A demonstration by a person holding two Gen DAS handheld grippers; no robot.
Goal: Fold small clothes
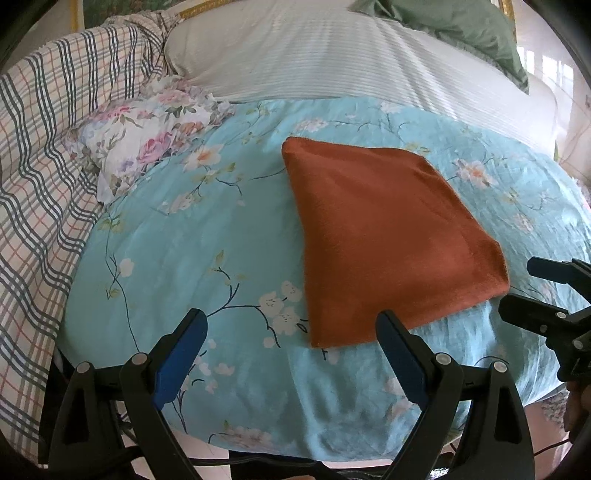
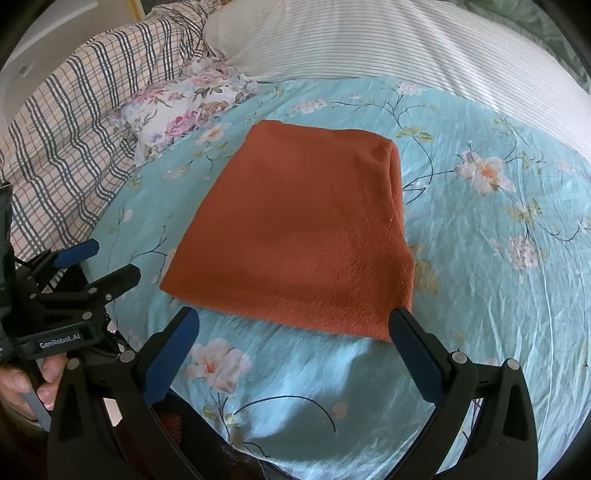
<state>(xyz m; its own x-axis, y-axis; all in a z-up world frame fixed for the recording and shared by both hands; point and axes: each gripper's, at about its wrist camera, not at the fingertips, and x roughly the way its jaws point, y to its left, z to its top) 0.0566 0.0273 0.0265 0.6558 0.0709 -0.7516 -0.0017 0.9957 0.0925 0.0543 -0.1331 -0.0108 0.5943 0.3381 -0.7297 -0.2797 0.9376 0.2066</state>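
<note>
Left wrist and right wrist views of a bed. At far left, a plaid quilt (image 1: 40, 177) is bunched along the edge, with a rose-print floral cloth (image 1: 144, 136) lying just beside it. The light blue floral bedsheet (image 1: 184, 240) covers the middle, and a white striped pillow (image 1: 314, 48) lies behind it. The left gripper (image 1: 291, 328) is spread wide with nothing between its blue-padded fingers (image 1: 181, 354); its right finger overlaps the cloth's near edge in the view, though contact cannot be told. The folded rust-orange cloth (image 1: 384, 236) lies flat on the sheet, right of centre in the left view and central in the right view. The right gripper (image 2: 293, 325) is likewise released, its fingers apart and empty, just in front of the cloth's near edge. A green blanket (image 1: 461, 26) sits at upper right.
</note>
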